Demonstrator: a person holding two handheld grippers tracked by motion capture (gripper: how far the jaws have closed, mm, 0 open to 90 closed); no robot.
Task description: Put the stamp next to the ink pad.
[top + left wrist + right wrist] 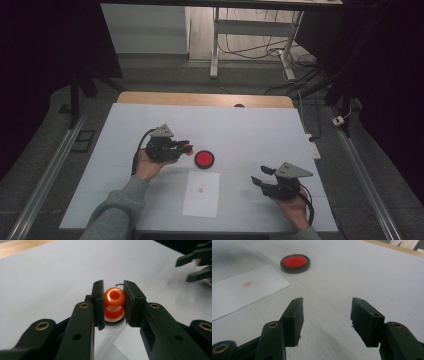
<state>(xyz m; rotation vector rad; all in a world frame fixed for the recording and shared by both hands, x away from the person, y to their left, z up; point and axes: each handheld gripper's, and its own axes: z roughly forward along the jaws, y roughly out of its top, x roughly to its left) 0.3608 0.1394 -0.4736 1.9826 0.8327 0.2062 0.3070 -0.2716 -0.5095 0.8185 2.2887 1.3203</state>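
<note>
An orange-red stamp (114, 300) with a round knob sits between the jaws of my left gripper (186, 148), which is shut on it left of the table's middle. The pads press both sides of the knob. Just right of that gripper's tips lies a round red ink pad (204, 159) in a black case, also in the right gripper view (295, 262). A white sheet of paper (201, 194) with a small red mark (201, 189) lies nearer the person. My right gripper (259, 174) hovers at the front right, open, with nothing between its fingers (294, 317).
The white table top (250, 130) ends in a wooden strip (205, 99) at the far side. Beyond it stand desk legs (215, 45) and loose cables on the floor. Metal rails (50, 170) run along both sides of the table.
</note>
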